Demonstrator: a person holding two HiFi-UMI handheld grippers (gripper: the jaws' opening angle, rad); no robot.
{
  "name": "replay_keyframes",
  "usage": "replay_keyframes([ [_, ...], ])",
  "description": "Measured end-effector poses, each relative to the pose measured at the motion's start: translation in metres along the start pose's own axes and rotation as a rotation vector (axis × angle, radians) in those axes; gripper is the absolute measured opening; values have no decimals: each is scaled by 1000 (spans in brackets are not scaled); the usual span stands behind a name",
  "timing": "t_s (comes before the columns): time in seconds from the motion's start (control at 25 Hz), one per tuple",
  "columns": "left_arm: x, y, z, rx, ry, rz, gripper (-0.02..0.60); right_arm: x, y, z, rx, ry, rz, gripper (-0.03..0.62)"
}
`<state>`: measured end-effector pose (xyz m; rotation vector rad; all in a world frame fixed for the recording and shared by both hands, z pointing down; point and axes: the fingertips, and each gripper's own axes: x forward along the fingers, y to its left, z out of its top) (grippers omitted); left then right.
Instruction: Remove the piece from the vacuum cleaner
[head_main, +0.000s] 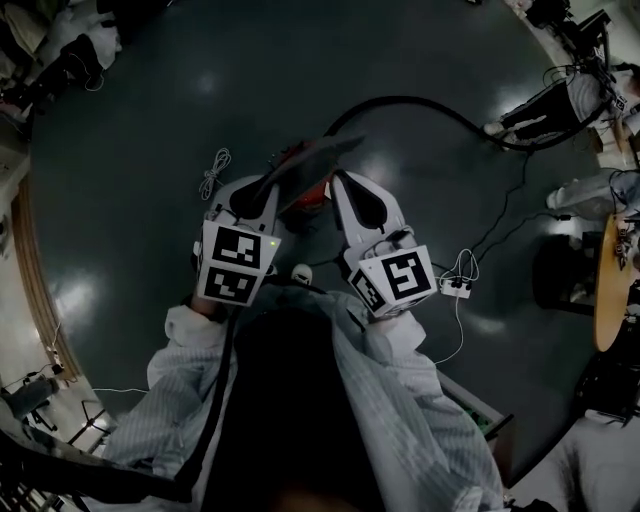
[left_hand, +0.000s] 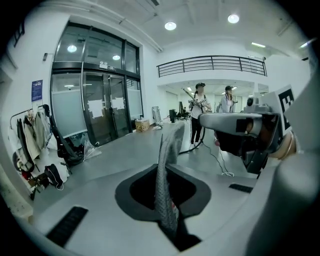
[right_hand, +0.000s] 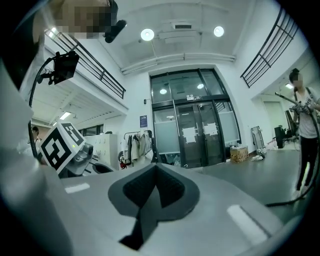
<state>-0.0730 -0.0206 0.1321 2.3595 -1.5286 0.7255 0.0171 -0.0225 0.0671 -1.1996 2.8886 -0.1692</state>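
Observation:
In the head view my left gripper (head_main: 272, 192) is shut on a flat grey piece (head_main: 322, 158) that slants up and to the right over the dark floor. Under the piece shows a red part of the vacuum cleaner (head_main: 318, 193), mostly hidden. Its black hose (head_main: 430, 106) curves away to the right. In the left gripper view the grey piece (left_hand: 166, 165) stands edge-on, pinched between the pads of the left gripper (left_hand: 166, 200). My right gripper (head_main: 347, 188) sits just right of the piece. The right gripper (right_hand: 156, 187) shows its pads together with nothing between them.
A white power strip (head_main: 456, 287) with cables lies on the floor to the right, and a coiled white cord (head_main: 213, 172) to the left. People stand at the far right (head_main: 545, 105) beside a round wooden table (head_main: 608, 290). Glass doors (left_hand: 100, 110) and a clothes rack (left_hand: 30, 135) lie ahead.

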Motion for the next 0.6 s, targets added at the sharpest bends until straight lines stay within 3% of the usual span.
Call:
replay_keyframes([
  [0.6,-8,-5,1,20,-3,14,29,-4,15,-2,4,13,38,0],
])
